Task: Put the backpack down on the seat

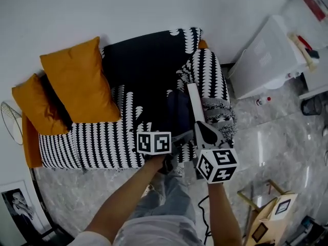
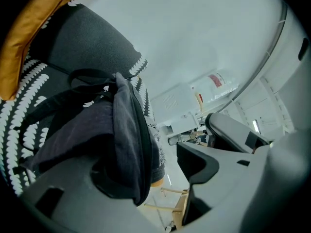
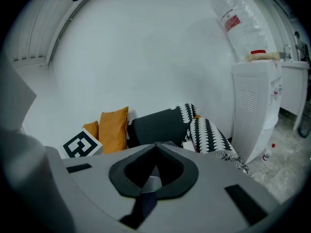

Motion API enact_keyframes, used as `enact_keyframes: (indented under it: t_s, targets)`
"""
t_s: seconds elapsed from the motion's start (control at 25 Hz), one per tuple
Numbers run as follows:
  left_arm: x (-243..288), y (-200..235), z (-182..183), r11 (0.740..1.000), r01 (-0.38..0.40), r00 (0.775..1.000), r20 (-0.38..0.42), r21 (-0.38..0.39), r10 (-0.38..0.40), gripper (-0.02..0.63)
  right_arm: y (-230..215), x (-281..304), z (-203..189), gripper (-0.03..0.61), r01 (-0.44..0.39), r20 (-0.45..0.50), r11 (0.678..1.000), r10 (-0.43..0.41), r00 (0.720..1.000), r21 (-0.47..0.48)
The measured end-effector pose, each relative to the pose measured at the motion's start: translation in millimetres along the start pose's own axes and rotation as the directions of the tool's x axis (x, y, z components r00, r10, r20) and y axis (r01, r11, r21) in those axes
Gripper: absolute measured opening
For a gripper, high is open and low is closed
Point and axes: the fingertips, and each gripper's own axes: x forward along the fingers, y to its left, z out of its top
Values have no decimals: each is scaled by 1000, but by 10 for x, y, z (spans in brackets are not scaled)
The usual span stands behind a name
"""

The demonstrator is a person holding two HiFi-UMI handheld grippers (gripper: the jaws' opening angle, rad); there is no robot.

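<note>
Hard to read the backpack (image 1: pixel 177 113) from the head view: dark fabric on the dark part of the sofa (image 1: pixel 92 143) cover, edges lost, lower end hidden behind the left marker cube (image 1: pixel 154 142). Can't tell whether it's touching the seat or hanging just above.

It's over the right end of the seat, just beside the striped armrest (image 1: pixel 210 76). Long axis runs front to back, approx. from the seat's front edge toward the backrest. In the left gripper view the carry loop (image 2: pixel 90 75) is at the far end, pointing at the backrest, w/ the bulk of the bag nearer the camera.

Left gripper (image 2: pixel 163 174): jaws apart, bag fabric draped against one jaw and covering its tip, floor visible in the gap to the other jaw.

Right gripper (image 3: pixel 155 147): jaws closed, tips meeting, a dark strip of the backpack pinched low between them; the rest of the bag is hidden below the jaws in that view.

Around it: two orange cushions (image 1: pixel 81 82) on the left half of the sofa, well apart from the bag. Water dispenser (image 1: pixel 266 55) against the wall right of the armrest, bottle (image 3: pixel 238 21) on top. Wooden stand (image 1: pixel 266 209) on the floor bottom right, cut off. Framed picture (image 1: pixel 15 199) bottom left, also cut off. Person's legs (image 1: pixel 164 196) are at the sofa's front edge.
</note>
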Motion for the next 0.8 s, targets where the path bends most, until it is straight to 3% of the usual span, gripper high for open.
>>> enact_keyframes:
  t_s: [0.24,0.4,0.8]
  targets:
    - [-143,22,-82,997,-47,999,-22,59,49,270,127,-114,-68,2,7,1,1000,-7,1000,-4]
    - [-239,-66,-88,999,2,1000,-10,36,-1,270,200,-167,-85,2,9,1,1000,-9,1000,-7]
    - [-707,-276,9,993,-3,998,65,119,-5,270,583,-332,-41,2,-6,19,999,6,1000,-40]
